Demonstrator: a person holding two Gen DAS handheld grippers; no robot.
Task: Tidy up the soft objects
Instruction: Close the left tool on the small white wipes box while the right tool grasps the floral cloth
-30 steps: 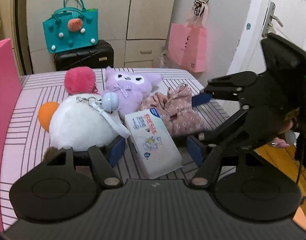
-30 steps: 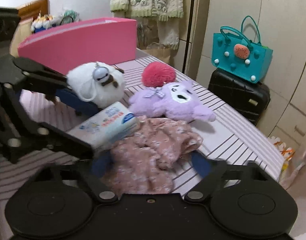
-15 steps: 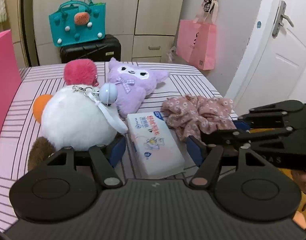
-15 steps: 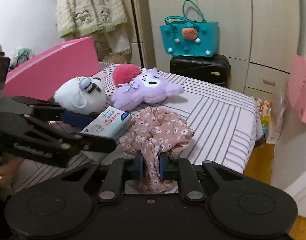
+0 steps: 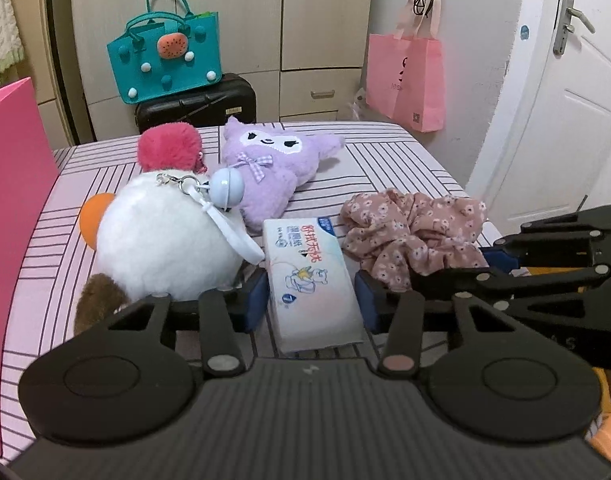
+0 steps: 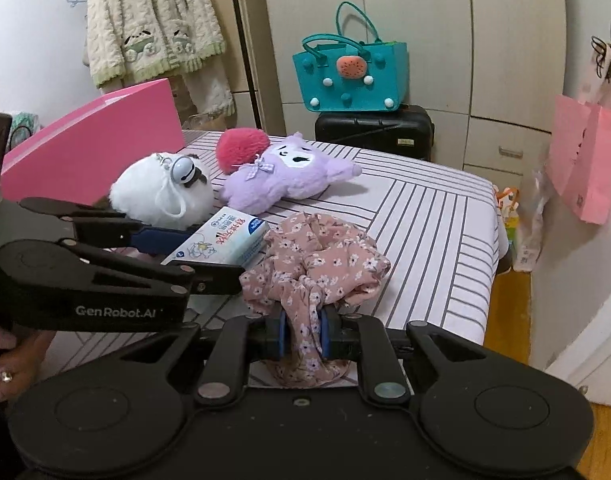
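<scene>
1. The surface (image 5: 385,160) is padded and covered in pale pink cloth crossed by thin dark stripes; a smooth, flat-sided pink box (image 6: 93,136) stands at its far left.
2. A round white plush (image 5: 165,240) with long fluffy pile lies left of centre, with an orange patch at one side, a brown tuft below, and a glossy pale-blue ball charm (image 5: 226,186) on a metal clasp.
3. A lilac plush with a stitched white face (image 5: 271,164) and a gingham bow lies flat behind it, touching a shaggy round pink pom-pom (image 5: 169,148).
4. The crumpled floral fabric (image 6: 317,260), thin dusty-pink cloth printed with small white flowers, is heaped near the surface's right edge.
5. The tissue pack (image 5: 311,280) is a soft rectangular block in shiny printed plastic, lying between the white plush and the fabric.
6. The left tongs (image 5: 311,294) have just been closing, and their blue pads now press both long sides of the tissue pack.
7. The right tongs (image 6: 301,332) are pressed together on a gathered fold of the floral fabric (the rest spills loosely in front of them).
</scene>
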